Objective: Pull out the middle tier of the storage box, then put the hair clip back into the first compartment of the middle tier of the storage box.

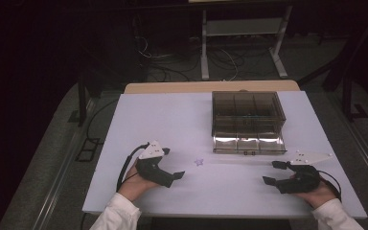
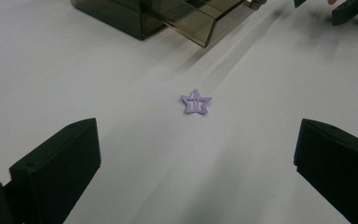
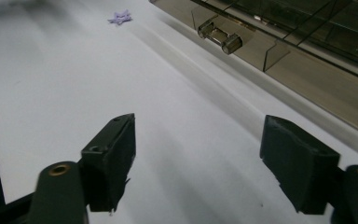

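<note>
So the small lilac star-shaped plastic hair clip [image 2: 196, 102] is lying flat on the white table [image 1: 172, 120], out in the open just in front of the smoky transparent plastic drawer box [image 1: 248, 120]. The box's bottom drawer [image 1: 249, 144] is already pulled out toward the person, so that bit looks done. What's left, I'd guess: pick the clip up, drop it into the drawer, push it shut.

Left gripper [image 2: 196, 154] sits to the near left of the box, pointed right at the clip, jaws spread wide with nothing between them. Right gripper [image 3: 198, 154] is off the box's near right corner, also gaping and empty, not touching the drawer handle [image 3: 219, 38]. Clip's untouched so far.
</note>
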Demonstrator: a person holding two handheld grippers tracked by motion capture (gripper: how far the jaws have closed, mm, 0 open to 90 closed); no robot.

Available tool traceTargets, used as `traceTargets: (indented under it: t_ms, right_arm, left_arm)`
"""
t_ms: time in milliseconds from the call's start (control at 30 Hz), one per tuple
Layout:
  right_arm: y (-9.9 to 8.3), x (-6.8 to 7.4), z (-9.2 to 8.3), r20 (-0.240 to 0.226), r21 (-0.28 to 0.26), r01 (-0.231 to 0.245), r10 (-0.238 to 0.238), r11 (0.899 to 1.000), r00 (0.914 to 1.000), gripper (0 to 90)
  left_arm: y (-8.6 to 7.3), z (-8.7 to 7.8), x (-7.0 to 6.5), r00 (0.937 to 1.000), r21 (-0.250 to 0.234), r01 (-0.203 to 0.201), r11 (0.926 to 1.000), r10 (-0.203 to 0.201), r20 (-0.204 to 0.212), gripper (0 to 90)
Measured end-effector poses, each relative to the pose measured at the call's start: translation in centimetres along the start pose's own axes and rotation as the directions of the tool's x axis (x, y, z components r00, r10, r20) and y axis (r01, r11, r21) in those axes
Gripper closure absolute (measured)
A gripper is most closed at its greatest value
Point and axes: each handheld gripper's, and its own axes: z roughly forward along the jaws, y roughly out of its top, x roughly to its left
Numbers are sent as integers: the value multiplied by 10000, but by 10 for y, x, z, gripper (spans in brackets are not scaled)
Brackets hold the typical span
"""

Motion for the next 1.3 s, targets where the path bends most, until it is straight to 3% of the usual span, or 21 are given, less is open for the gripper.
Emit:
traceTargets:
  t_ms: [200, 800, 1300]
  right_arm:
    - [-1, -2, 1, 174, -62, 2, -1, 10000, 9998, 159]
    - [1, 0, 0, 165, -257, 146, -142, 9996, 9998, 154]
    - [1, 0, 1, 162, -238, 142, -138, 9996, 9998, 150]
  left_arm:
    - [0, 0, -1, 10000, 19, -26, 10000, 26, -40, 0]
    - [3, 6, 1, 10000, 158, -63, 9999, 64, -69, 0]
    - [13, 17, 1, 9994, 89, 31, 10000, -28, -344, 0]
